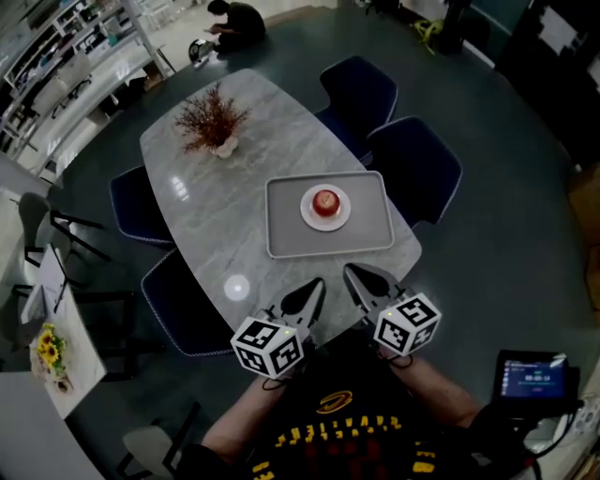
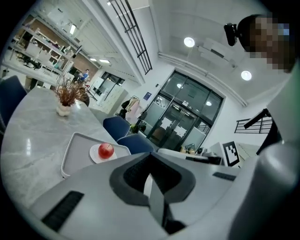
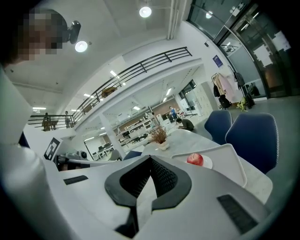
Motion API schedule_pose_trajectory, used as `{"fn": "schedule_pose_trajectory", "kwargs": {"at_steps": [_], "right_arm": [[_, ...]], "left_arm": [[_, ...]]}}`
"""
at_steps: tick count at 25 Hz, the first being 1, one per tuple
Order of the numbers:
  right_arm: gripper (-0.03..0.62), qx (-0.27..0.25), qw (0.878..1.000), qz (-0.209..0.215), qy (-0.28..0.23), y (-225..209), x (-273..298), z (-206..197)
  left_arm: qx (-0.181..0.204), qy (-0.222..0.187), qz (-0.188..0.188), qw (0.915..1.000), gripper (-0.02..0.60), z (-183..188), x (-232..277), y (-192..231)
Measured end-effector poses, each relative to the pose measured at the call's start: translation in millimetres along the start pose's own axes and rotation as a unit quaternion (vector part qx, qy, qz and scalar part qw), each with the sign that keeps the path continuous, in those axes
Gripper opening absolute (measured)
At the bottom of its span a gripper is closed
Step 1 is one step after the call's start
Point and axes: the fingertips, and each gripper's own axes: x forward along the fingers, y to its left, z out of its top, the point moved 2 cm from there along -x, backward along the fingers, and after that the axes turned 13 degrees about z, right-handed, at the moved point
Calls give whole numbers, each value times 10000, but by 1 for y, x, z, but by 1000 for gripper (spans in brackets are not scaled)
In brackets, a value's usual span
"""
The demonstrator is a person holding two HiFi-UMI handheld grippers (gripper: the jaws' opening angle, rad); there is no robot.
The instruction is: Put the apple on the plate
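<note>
A red apple [image 1: 325, 201] rests on a small white plate [image 1: 310, 215], which sits in the middle of a grey tray [image 1: 283, 217] on the marble table. The same apple [image 2: 106, 150] shows on its plate [image 2: 95, 153] in the left gripper view, and the apple [image 3: 195, 159] shows in the right gripper view too. My left gripper [image 1: 317, 284] and right gripper [image 1: 349, 271] hang side by side over the table's near end, well short of the tray. Both are shut with nothing between the jaws.
A vase of dried reddish twigs [image 1: 212, 122] stands at the far end of the table [image 1: 206, 225]. Dark blue chairs [image 1: 412, 167] ring the table on both sides. A small side table with yellow flowers [image 1: 49, 351] is at the left. A person crouches on the floor far off [image 1: 234, 21].
</note>
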Motion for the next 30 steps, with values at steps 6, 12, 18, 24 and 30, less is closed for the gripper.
{"fn": "schedule_pose_trajectory", "kwargs": {"at_steps": [6,12,18,24,30], "right_arm": [[6,-350,9989,-129,-268,26,-18,13],[6,-819,9948,-298,-530,52,-35,14],[6,-1148,9908,-312,-644,73,-42,20],[6,-1365,9884,-245,-621,99,-43,15],[6,-1436,9871,-215,-671,114,-45,14]], "left_arm": [[473,-241,-180,9984,1,7,-19,-27],[564,-374,-313,9972,0,5,-38,-37],[937,-767,-260,9923,0,15,-58,-45],[1156,-908,-321,9886,0,13,-80,-53],[1209,-991,-349,9871,0,16,-92,-55]]}}
